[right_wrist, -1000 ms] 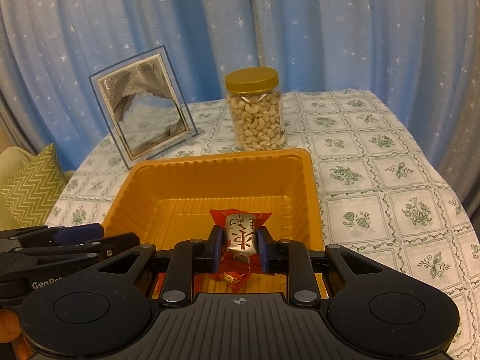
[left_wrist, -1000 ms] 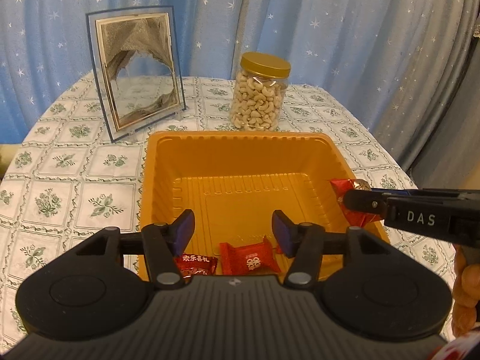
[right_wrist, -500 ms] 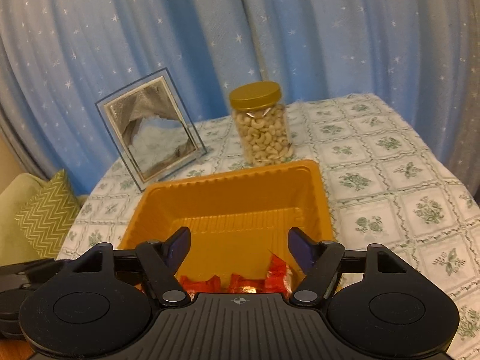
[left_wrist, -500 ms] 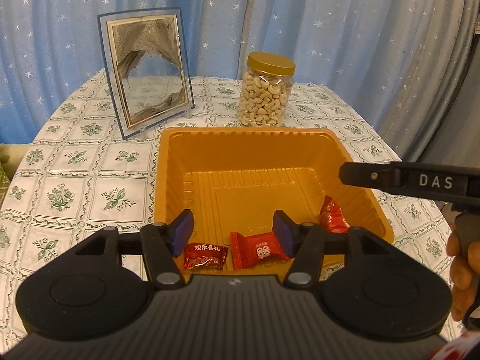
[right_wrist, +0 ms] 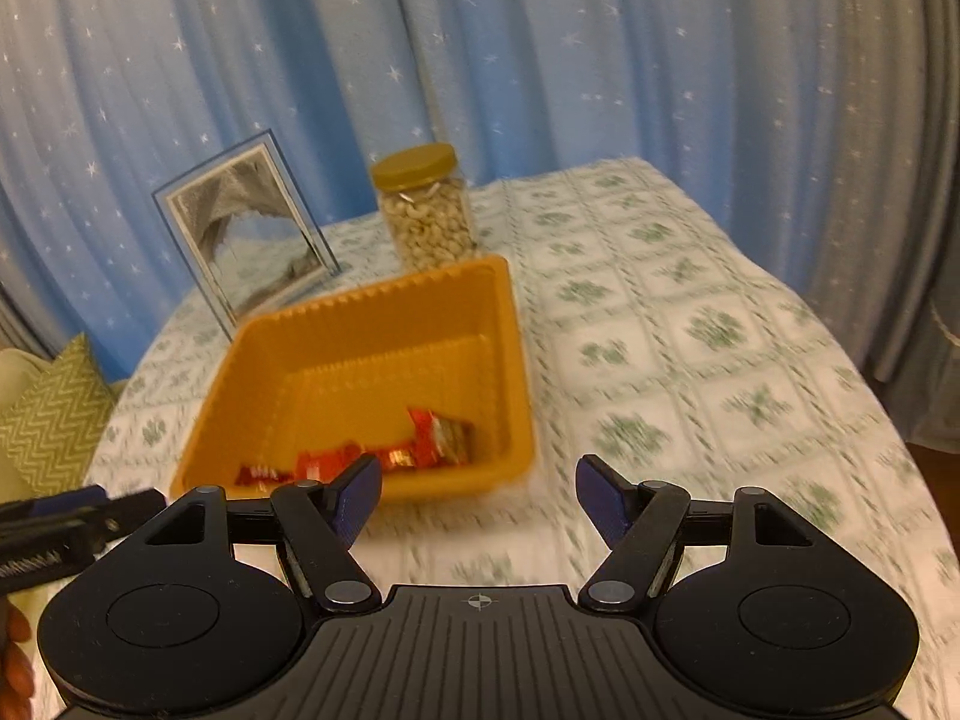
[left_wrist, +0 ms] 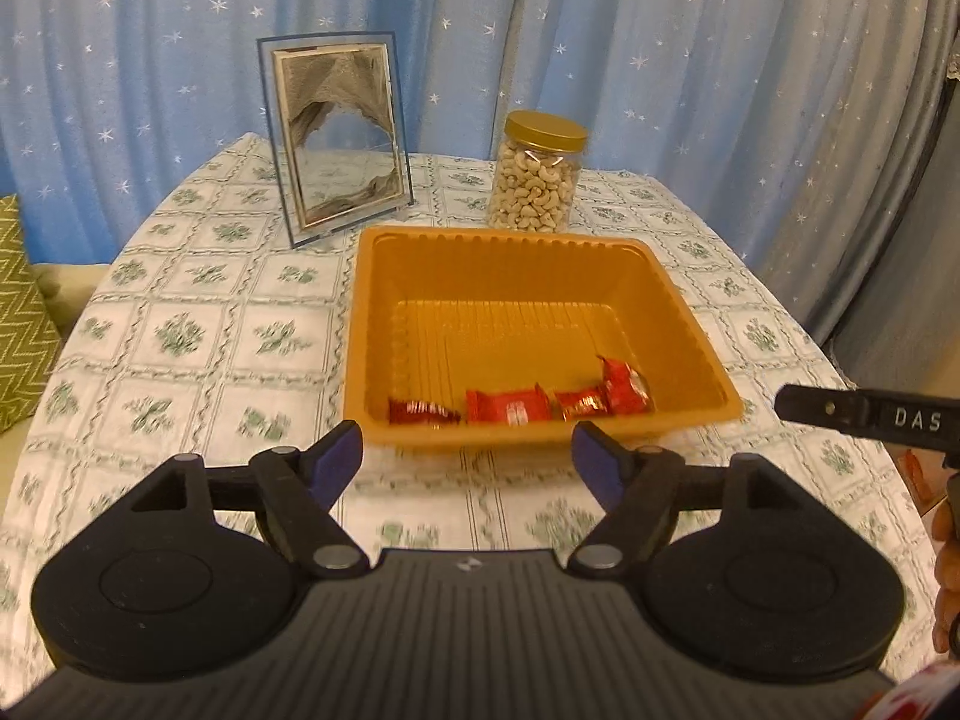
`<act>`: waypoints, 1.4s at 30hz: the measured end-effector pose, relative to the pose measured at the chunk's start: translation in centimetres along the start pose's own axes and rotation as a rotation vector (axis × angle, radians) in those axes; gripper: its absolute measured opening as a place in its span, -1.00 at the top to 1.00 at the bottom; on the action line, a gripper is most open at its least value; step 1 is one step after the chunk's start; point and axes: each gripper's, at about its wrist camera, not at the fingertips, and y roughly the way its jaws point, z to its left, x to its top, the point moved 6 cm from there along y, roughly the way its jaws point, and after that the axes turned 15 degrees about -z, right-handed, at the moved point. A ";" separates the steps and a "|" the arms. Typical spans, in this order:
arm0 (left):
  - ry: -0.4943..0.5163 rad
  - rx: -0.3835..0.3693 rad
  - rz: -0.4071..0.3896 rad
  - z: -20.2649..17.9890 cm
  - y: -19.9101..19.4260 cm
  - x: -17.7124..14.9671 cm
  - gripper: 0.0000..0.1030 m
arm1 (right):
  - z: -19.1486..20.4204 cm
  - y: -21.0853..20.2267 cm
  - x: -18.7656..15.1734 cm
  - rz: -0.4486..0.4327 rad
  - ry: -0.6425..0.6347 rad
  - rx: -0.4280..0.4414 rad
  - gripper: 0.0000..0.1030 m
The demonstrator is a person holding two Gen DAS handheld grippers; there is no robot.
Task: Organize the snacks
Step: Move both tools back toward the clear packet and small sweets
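Observation:
An orange plastic tray [left_wrist: 504, 235] sits mid-table. Several red wrapped candies [left_wrist: 507, 407] lie in a row against its near wall; the rightmost one [left_wrist: 627, 387] leans on the right wall. My left gripper [left_wrist: 468, 450] hovers over the tablecloth just short of the tray, jaws opening, nothing between them. My right gripper [right_wrist: 478, 483] is open and empty, back from the tray's [right_wrist: 384, 300] near right corner. The candies [right_wrist: 438, 435] show blurred there. A finger [left_wrist: 864, 417] of the right gripper reaches in from the right edge of the left wrist view.
A gold-lidded jar of cashews [left_wrist: 537, 180] stands right behind the tray, with a glass picture frame [left_wrist: 336, 138] to its left. A green zigzag cushion [left_wrist: 18, 312] lies off the table's left edge. Blue starred curtains hang behind. A hand [left_wrist: 948, 546] holds the right gripper.
The right gripper opened and dropped its red-and-gold candy into the tray. Both grippers drew back from the tray toward the near table edge, and the left jaws spread wider.

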 end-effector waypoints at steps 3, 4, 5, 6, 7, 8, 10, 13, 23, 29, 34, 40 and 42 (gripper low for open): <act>0.006 0.003 -0.001 -0.3 -2.0 -0.6 -0.48 | -0.3 -2.2 -1.2 0.016 0.005 -0.018 -0.39; 0.003 0.005 -0.003 -0.4 -2.7 -0.8 -0.53 | -0.3 -2.9 -1.6 0.020 0.006 -0.023 -0.39; -0.002 0.007 -0.006 -0.5 -3.4 -1.0 -0.56 | -0.3 -3.5 -2.0 0.024 0.005 -0.026 -0.39; -0.005 0.010 -0.008 -0.5 -4.1 -1.2 -0.57 | -0.3 -4.2 -2.4 0.027 0.001 -0.030 -0.39; -0.008 0.013 -0.010 -0.5 -4.7 -1.4 -0.58 | -0.3 -4.9 -2.7 0.030 -0.003 -0.035 -0.39; -0.011 0.015 -0.011 -0.6 -5.3 -1.6 -0.60 | -0.2 -5.4 -3.1 0.032 -0.007 -0.040 -0.39; -0.009 0.019 -0.013 -0.7 -6.4 -2.0 -0.62 | 0.1 -6.6 -3.7 0.034 -0.016 -0.040 -0.39; -0.001 0.024 -0.016 -0.8 -7.8 -2.6 -0.65 | 0.4 -8.2 -4.5 0.030 -0.029 -0.043 -0.39; 0.012 0.024 0.000 -1.1 -11.0 -4.9 -0.68 | 0.4 -11.4 -6.4 0.032 -0.044 -0.051 -0.39; 0.012 0.031 0.009 -0.8 -11.7 -5.8 -0.68 | 0.1 -12.0 -7.2 0.041 -0.052 -0.053 -0.39; 0.027 0.030 0.017 -0.6 -11.8 -6.4 -0.69 | -0.3 -12.0 -7.5 0.046 -0.050 -0.056 -0.39; 0.034 0.012 0.029 -0.7 -11.3 -7.3 -0.69 | -0.9 -11.5 -8.1 0.049 -0.037 -0.063 -0.39; 0.040 0.011 0.037 -0.7 -10.9 -7.5 -0.69 | -1.2 -11.3 -8.2 0.044 -0.034 -0.066 -0.39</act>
